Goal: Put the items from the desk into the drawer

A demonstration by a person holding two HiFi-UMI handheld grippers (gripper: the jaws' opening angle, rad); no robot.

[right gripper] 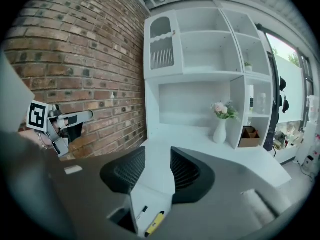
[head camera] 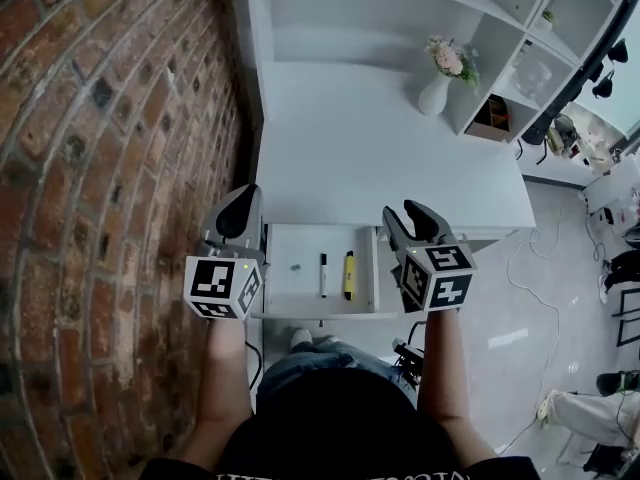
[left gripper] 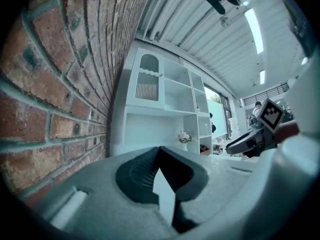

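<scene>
The right gripper [head camera: 401, 214] is released and empty; the left gripper [head camera: 240, 206] is clenched on nothing. Below and between them, the open drawer [head camera: 285, 294] holds a black pen [head camera: 323, 274] and a yellow marker [head camera: 349, 275].

Head cam looks down, tool cams fwd; all share shelves [head camera: 500, 58] [left gripper: 170, 94] [right gripper: 200, 59].

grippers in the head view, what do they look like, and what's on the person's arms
The left gripper is light grey with dark fingers; the right gripper is dark grey throughout. Each carries a cube with black-and-white square markers. The arms are bare below a black short-sleeved top.
</scene>
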